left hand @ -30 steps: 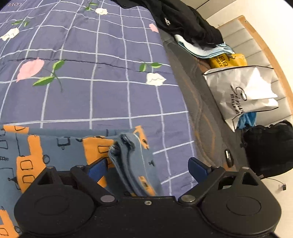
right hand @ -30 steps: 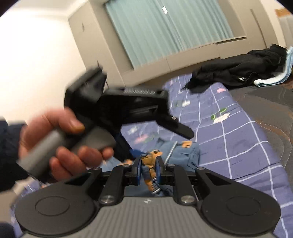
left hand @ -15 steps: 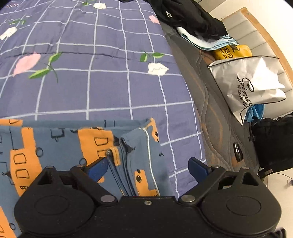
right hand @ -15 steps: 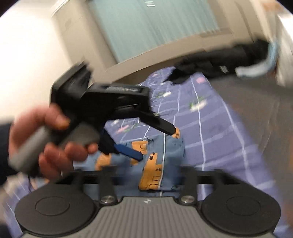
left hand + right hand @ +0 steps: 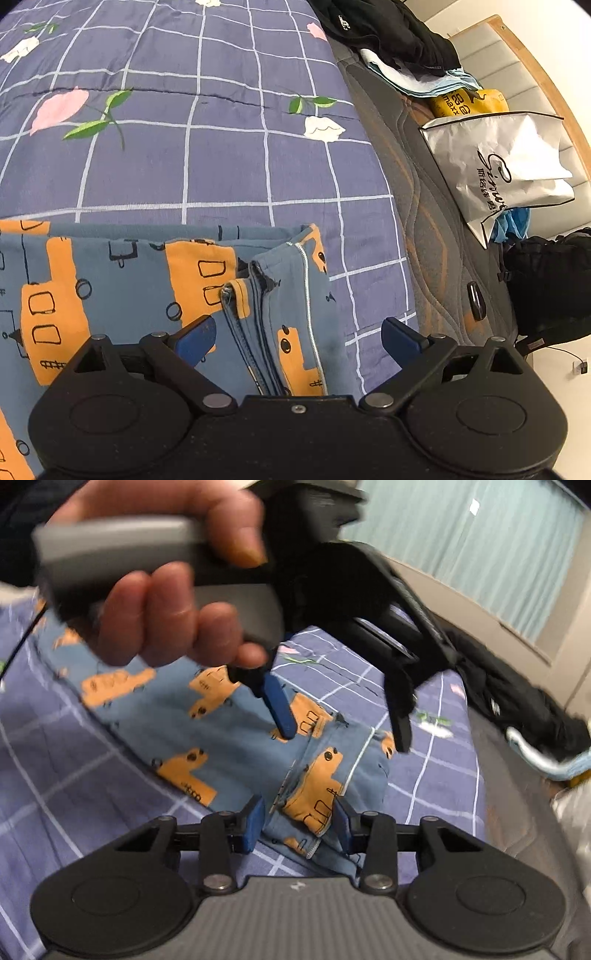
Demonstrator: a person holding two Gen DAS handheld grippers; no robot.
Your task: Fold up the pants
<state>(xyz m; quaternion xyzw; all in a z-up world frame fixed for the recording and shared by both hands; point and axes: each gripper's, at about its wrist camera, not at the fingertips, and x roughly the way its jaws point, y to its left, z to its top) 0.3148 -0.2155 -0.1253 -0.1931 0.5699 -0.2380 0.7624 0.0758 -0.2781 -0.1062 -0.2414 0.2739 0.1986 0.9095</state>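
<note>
Pants folded edge between spread fingers, bedspread beyond.

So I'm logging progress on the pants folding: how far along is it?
Partly done: the pants lie doubled on the quilt, one end turned over. Both grippers are at that end, the left gripper open and the right gripper just closing, apparently unclamped. Further folds remain.

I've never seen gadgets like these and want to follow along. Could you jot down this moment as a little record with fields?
garment: blue pants with orange truck print, folded end to the right
surface: purple grid bedspread with flowers
left gripper: open, astride the folded end, pads not pressing
right gripper: jaws have just been closing, cloth edge between them, pads not yet pressing
beside the bed: white paper bag, black clothing
</note>
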